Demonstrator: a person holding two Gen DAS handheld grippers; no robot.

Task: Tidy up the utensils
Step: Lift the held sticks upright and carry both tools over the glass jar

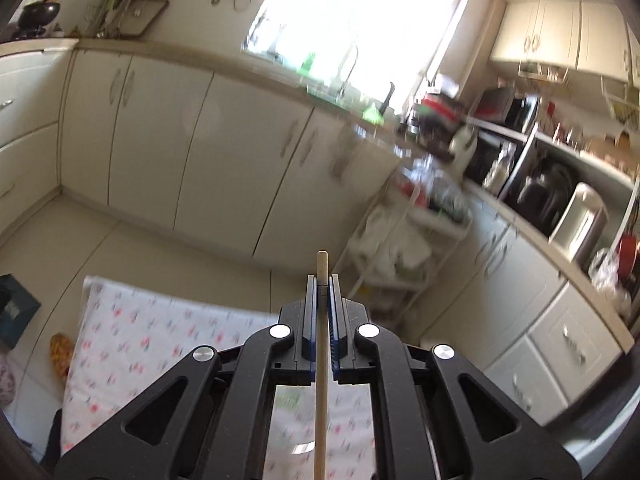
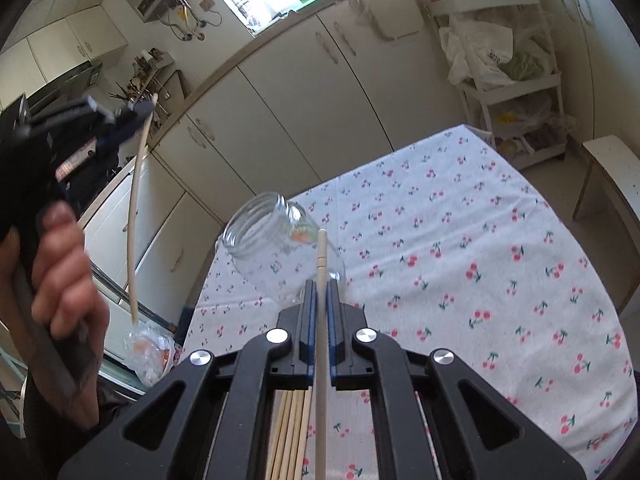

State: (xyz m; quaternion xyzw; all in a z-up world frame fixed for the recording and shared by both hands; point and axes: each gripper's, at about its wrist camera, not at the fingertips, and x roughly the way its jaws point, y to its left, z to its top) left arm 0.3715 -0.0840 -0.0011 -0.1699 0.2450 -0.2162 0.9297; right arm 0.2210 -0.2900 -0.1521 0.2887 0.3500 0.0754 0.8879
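My left gripper (image 1: pixel 322 280) is shut on a pale wooden chopstick (image 1: pixel 321 344) that runs lengthwise between its blue pads, tip sticking out ahead. The right wrist view shows that same left gripper (image 2: pixel 140 110) raised at the left in a person's hand (image 2: pixel 64 272), its chopstick (image 2: pixel 136 216) hanging down. My right gripper (image 2: pixel 321 284) is shut on another chopstick (image 2: pixel 321 320), whose tip reaches the side of a clear glass jar (image 2: pixel 272 236) standing on the cherry-print tablecloth (image 2: pixel 460 264). Several more chopsticks (image 2: pixel 290 436) lie on the cloth beneath the right gripper.
Cream kitchen cabinets (image 2: pixel 304 92) line the wall behind the table. A white shelf trolley (image 2: pixel 516 76) with bags stands at the back right, and a pale stool (image 2: pixel 612 176) sits to the right. A crumpled plastic bag (image 2: pixel 150 354) lies off the table's left edge.
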